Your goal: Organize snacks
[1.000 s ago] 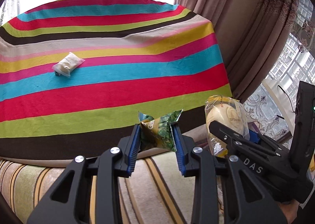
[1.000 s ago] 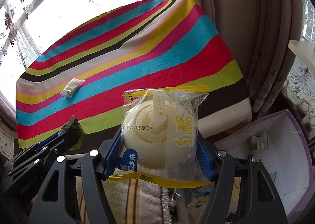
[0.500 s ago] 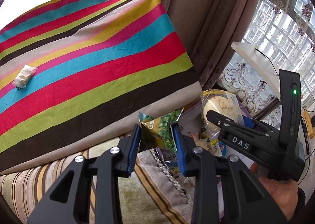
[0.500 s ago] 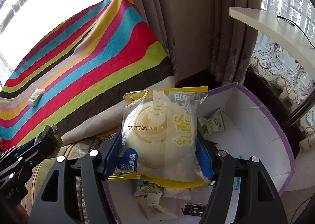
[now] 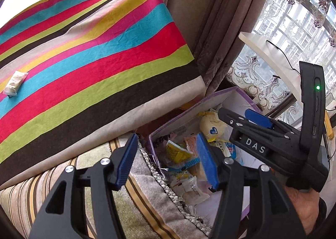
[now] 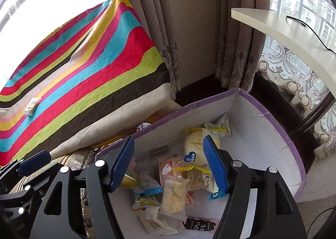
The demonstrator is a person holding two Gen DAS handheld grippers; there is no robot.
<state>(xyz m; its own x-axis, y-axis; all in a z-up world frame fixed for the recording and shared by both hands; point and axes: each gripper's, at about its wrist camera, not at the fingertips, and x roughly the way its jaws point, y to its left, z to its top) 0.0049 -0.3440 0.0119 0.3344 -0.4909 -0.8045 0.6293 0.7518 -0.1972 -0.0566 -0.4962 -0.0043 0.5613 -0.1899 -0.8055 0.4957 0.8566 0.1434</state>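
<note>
A purple-rimmed white box stands on the floor beside the striped surface and holds several wrapped snacks; it also shows in the left wrist view. The round pastry in clear wrap lies in the box, also seen in the left wrist view. My left gripper is open and empty above the box's near edge. My right gripper is open and empty over the box. One small pale snack packet lies on the striped cloth, also in the right wrist view.
The striped cloth covers a raised surface to the left. A striped, fringed fabric lies below the left gripper. Brown curtains hang behind the box. A white shelf juts out at the right.
Both grippers swung right from the striped cloth to the box and opened. The green packet left the left gripper and the round pastry left the right gripper, now lying in the box.
</note>
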